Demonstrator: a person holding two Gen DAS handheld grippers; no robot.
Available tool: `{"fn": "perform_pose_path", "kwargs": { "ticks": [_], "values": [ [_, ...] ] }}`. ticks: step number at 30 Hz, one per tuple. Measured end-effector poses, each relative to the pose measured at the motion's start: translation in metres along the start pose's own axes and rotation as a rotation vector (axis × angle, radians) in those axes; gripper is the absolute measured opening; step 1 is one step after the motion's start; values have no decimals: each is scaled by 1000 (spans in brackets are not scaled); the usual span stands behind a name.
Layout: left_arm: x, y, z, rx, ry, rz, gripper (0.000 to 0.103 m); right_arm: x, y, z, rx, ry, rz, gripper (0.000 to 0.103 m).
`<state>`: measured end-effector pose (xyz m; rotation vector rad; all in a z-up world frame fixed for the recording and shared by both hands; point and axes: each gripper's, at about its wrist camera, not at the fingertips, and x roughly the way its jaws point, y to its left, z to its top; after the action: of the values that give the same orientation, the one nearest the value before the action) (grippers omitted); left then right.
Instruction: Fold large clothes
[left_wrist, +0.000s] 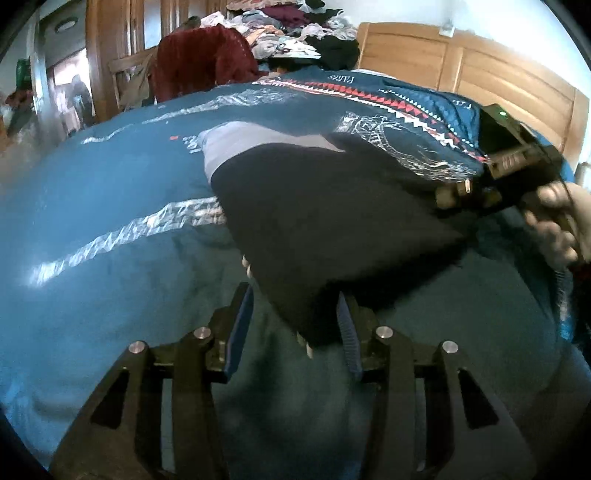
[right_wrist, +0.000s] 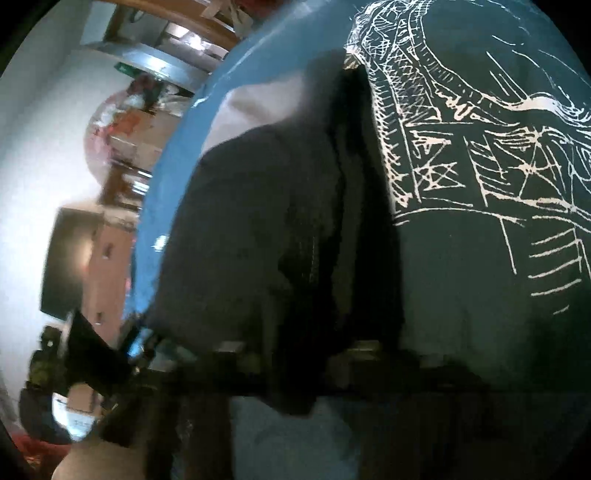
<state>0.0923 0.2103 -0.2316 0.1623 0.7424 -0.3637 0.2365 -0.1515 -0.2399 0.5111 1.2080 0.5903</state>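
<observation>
A black garment (left_wrist: 332, 221) with a pale grey part lies folded on the teal bedspread (left_wrist: 110, 221). My left gripper (left_wrist: 295, 328) is open, and the garment's near corner sits between its two fingers. Across the garment a hand (left_wrist: 554, 221) holds my right gripper (left_wrist: 458, 192) at the far edge of the cloth. In the right wrist view the black garment (right_wrist: 277, 240) fills the middle, dark and blurred. It runs down between the right gripper's (right_wrist: 297, 332) fingers, which stand apart.
A patterned teal pillow or fold (left_wrist: 406, 122) rises behind the garment. A heap of mixed clothes (left_wrist: 288, 29) sits at the back, with a dark red garment (left_wrist: 207, 62) over a wooden chair. A wooden headboard (left_wrist: 480, 66) stands at the right.
</observation>
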Motion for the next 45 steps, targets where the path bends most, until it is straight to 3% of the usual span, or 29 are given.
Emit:
{"fn": "perform_pose_path", "kwargs": {
  "ticks": [2, 3, 7, 8, 9, 12, 14, 15, 18, 21, 22, 26, 29, 30, 32, 33, 34, 35, 37, 40, 43, 45],
  "values": [
    [20, -1, -4, 37, 72, 6, 39, -3, -5, -1, -2, -23, -5, 4],
    [37, -1, -13, 65, 149, 9, 40, -4, -11, -4, 2, -31, -4, 3],
    [16, 2, -17, 85, 168, -26, 38, 4, -28, -11, 31, -44, 48, 0],
    [3, 2, -16, 83, 162, -52, 26, 4, -28, -11, 10, -50, 48, 0],
    [-15, 3, -13, 73, 134, -96, 22, 5, -29, -11, -1, -54, 56, 0],
    [-58, 11, 8, 25, -23, -123, 20, 8, -33, -12, -14, -69, 85, 0],
    [-58, 18, 22, 2, -119, -85, 21, 4, -39, -17, -9, -76, 96, 0],
    [-45, 22, 25, 7, -123, -65, 22, 4, -39, -17, -11, -77, 96, 0],
    [41, 13, -1, 128, 87, 6, 26, 4, -38, -15, -49, -80, 95, 0],
    [31, 18, 3, 115, 76, -15, 26, 9, -42, -15, -77, -102, 125, 0],
    [20, 21, 11, 103, 55, -18, 20, 9, -45, -17, -79, -109, 133, 0],
    [-4, 50, 65, 12, -134, -33, 19, 10, -50, -21, -86, -129, 156, 0],
    [43, 67, 109, 12, -137, -6, 19, 11, -52, -21, -88, -132, 161, 0],
    [76, 75, 121, 0, -90, -3, 20, 11, -52, -22, -88, -134, 163, 0],
    [126, 83, 121, 10, 33, 89, 23, 11, -51, -22, -87, -136, 169, 0],
    [151, 89, 117, 3, 91, 86, 25, 11, -51, -22, -88, -138, 177, 0],
    [159, 92, 113, 6, 82, 85, 29, 11, -52, -22, -89, -140, 183, 0],
    [157, 95, 113, -7, 82, 89, 35, 10, -54, -23, -88, -140, 185, 0],
    [152, 95, 117, -21, 88, 89, 36, 10, -56, -23, -82, -141, 200, 0],
    [112, 88, 110, -18, 33, 14, 26, 10, -59, -25, -77, -139, 215, 0],
    [49, 66, 71, 33, -47, -76, 28, 11, -63, -25, -78, -140, 220, 0],
    [31, 47, 38, 87, -20, -119, 29, 12, -66, -23, -78, -140, 223, 0]
  ]
}}
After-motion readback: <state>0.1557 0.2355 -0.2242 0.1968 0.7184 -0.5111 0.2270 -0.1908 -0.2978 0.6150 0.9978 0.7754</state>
